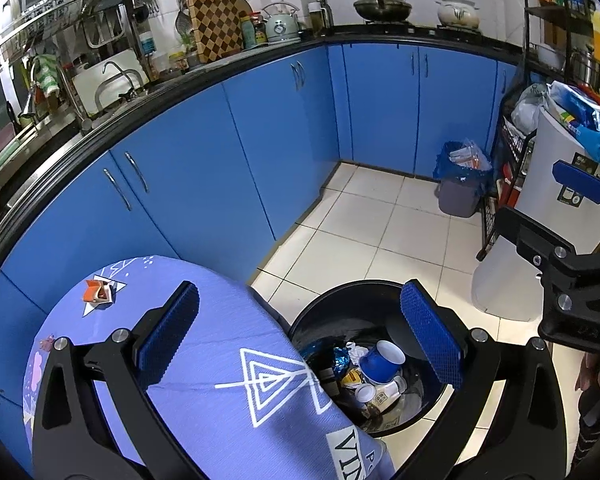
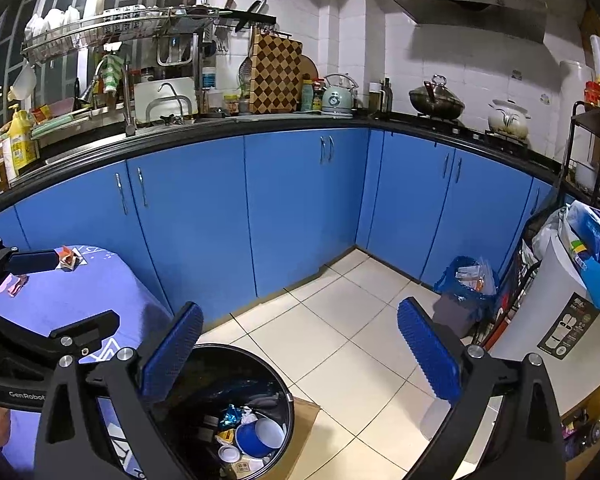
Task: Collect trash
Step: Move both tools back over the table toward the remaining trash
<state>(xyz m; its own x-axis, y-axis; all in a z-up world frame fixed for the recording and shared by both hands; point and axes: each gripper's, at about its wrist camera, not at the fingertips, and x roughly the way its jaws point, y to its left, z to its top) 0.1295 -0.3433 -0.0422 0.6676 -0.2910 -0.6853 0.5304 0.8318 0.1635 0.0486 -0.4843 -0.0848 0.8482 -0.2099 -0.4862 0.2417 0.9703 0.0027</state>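
A black round trash bin (image 1: pixel 340 300) stands on the tiled floor beside a table with a purple cloth (image 1: pixel 204 360). In it lie a blue paper cup (image 1: pixel 380 364), small white bottles and wrappers; it also shows in the right wrist view (image 2: pixel 276 384). An orange and white crumpled carton (image 1: pixel 97 293) lies on the cloth at the far side, also in the right wrist view (image 2: pixel 69 259). My left gripper (image 1: pixel 300 336) is open and empty over the table edge and bin. My right gripper (image 2: pixel 300 356) is open and empty above the bin and floor.
Blue cabinets (image 1: pixel 204 168) run along the left and back under a black counter. A small grey bin with a blue bag (image 1: pixel 460 184) stands in the corner. A white appliance (image 1: pixel 532 216) and a black rack stand at the right. Brown cardboard (image 2: pixel 304 420) lies under the bin.
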